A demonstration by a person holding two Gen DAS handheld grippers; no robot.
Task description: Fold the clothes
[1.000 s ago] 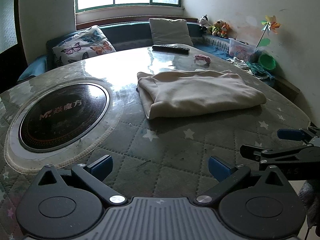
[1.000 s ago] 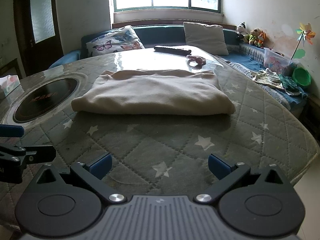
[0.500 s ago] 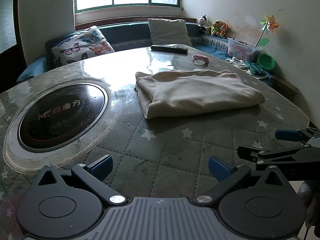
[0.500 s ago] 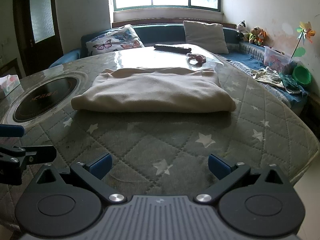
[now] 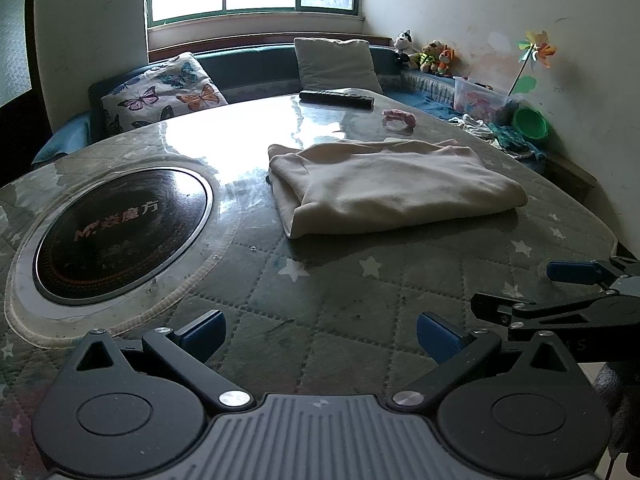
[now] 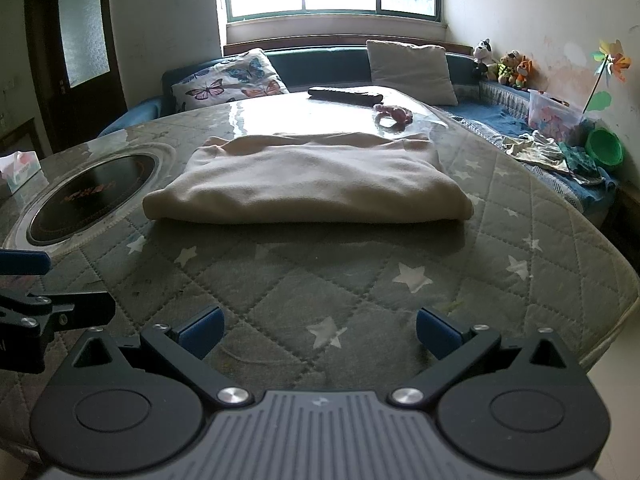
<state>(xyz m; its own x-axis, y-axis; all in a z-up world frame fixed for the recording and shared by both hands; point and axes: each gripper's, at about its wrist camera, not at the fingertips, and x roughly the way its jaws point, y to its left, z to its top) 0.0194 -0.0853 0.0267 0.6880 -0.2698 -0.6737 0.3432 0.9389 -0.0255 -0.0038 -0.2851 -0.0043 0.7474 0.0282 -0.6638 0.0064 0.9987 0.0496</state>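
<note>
on my left wrist view, my left gripper (image 5: 318, 332) sits at the bottom centre of the frame with its blue-tipped jaws spread wide apart and nothing between them. it hangs over the near edge of the quilted star-patterned table (image 5: 344, 308). the folded cream garment (image 5: 394, 186) lies flat on the table at centre right of the frame, well apart from my fingers, its open layered edge toward frame left. to the left of it, a round black induction plate (image 5: 120, 236) is set into the tabletop at centre left. further back, in the upper middle, a black remote (image 5: 336, 99) and a small pink object (image 5: 399, 117) rest on the glossy part of the table. at the right edge of the frame i see my right gripper (image 5: 560, 288) coming in sideways, jaws parted, holding nothing.

on my right wrist view, the right gripper (image 6: 318, 330) fills the bottom centre, jaws wide apart and empty, above the table. the cream garment (image 6: 308, 178) lies straight ahead in the middle of the frame, its rounded folded edge facing me, apart from the fingertips. the induction plate (image 6: 90, 204) sits at centre left, and a tissue box (image 6: 20, 170) stands at the far left edge. the remote (image 6: 346, 95) and the pink object (image 6: 394, 114) lie beyond the garment in the upper middle. my left gripper (image 6: 36, 284) pokes in at lower left, jaws parted.
</note>
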